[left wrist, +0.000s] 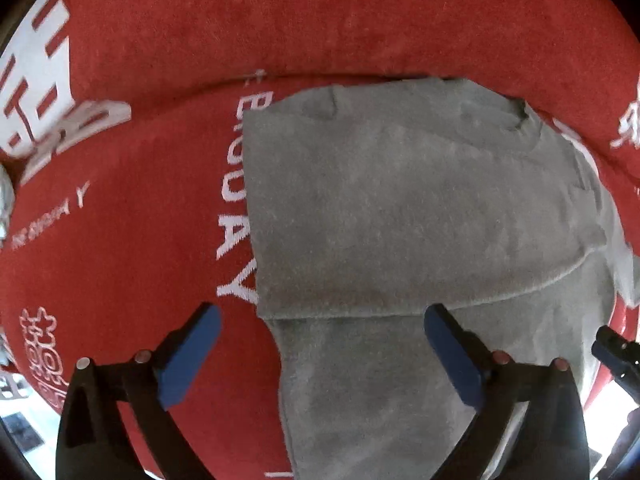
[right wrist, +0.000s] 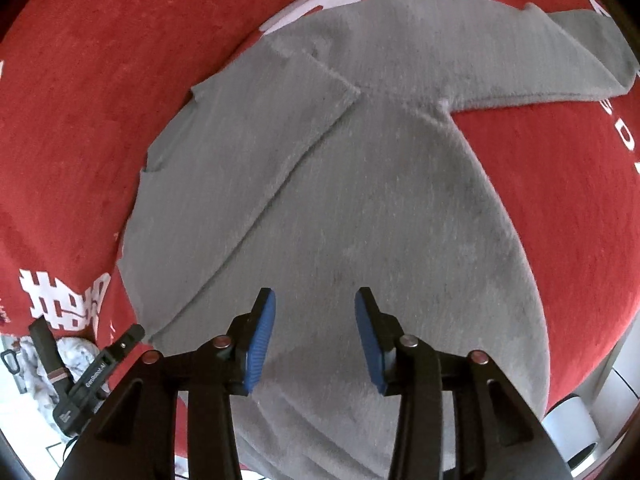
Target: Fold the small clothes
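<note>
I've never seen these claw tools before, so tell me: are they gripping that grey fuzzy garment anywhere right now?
No. The left gripper and the right gripper are both open above the grey fuzzy garment, holding nothing.

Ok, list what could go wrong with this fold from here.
1. One sleeve is not yet folded in; folding the body now could trap it sticking out.
2. The folded flap lies loose on the sweater; a careless grab may pull it open.
3. Both grippers, left and right, are open and hold nothing.
</note>
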### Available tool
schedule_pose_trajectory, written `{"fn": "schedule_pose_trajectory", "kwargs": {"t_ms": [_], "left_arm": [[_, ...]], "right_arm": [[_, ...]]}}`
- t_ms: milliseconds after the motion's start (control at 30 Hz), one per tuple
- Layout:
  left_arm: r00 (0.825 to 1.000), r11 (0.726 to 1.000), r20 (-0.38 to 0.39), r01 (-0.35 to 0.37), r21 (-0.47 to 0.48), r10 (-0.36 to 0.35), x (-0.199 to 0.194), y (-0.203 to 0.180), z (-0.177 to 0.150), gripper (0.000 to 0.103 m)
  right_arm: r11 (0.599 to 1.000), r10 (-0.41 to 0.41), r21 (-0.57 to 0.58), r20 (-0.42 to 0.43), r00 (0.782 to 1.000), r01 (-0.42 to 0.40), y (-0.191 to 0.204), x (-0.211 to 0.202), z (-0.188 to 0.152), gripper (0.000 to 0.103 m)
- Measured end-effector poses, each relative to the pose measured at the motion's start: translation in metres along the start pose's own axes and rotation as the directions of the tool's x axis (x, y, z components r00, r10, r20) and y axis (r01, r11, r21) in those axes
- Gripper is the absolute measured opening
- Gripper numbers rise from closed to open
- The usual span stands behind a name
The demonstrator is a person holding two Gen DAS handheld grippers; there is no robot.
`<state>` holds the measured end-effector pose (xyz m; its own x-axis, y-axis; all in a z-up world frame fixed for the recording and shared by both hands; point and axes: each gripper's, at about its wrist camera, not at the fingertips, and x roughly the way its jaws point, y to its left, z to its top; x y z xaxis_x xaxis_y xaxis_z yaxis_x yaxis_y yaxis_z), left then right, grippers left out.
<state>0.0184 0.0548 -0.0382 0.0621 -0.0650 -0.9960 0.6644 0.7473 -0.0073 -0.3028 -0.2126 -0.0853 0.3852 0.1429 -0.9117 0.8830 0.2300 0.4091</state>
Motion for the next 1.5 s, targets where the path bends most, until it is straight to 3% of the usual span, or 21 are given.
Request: {"fn": "schedule_pose_trajectory", "kwargs": {"t_ms": [133,267,467,667,767,1000,1200,1500], "left_arm": [[1.0,1.0,-0.013,-0.001,0.021,0.001,0.0,-0.011,-0.013,0.102],[1.0,0.999,-0.017,-0.005,0.039,0.006,0.001,-0.025,-0.017,0.102],[0.997,0.998,-0.065,0.052,0.017,-0.051,-0.002,-0.036,-0.009,0.102],[0.989,0.989,-0.084,0.125,0.083,-0.118,-0.002,-0.07,-0.012,0.102],[0.989,0.987,-0.093,0.127,0.099,-0.118,0.001,-0.097,-0.011,0.102],[0.984,0.985,-0.115,0.144,0.097,-0.132,0.002,-0.173,-0.012,0.102],[0.984,0.98,-0.129,0.14,0.141,-0.122,0.011,-0.245,0.002,0.102],[0.983,0.974,-0.139,0.144,0.174,-0.121,0.022,-0.315,0.021,0.102]], "right_arm": [[1.0,0.002,-0.008,-0.001,1.0,-0.002,-0.003,-0.003,-0.011,0.053],[1.0,0.014,0.01,0.004,1.0,-0.014,-0.011,-0.011,-0.02,0.053],[0.998,0.045,0.052,0.032,0.998,-0.047,-0.031,-0.025,-0.028,0.058],[0.986,0.087,0.139,0.081,0.993,-0.098,-0.073,-0.045,-0.025,0.062],[0.973,0.09,0.2,0.131,0.987,-0.115,-0.106,-0.058,-0.012,0.062],[0.91,0.089,0.378,0.22,0.972,-0.169,-0.201,-0.084,0.042,0.062],[0.864,0.079,0.463,0.265,0.961,-0.199,-0.269,-0.093,0.083,0.062],[0.752,0.197,0.545,0.351,0.916,-0.37,-0.336,-0.079,0.128,0.062]]}}
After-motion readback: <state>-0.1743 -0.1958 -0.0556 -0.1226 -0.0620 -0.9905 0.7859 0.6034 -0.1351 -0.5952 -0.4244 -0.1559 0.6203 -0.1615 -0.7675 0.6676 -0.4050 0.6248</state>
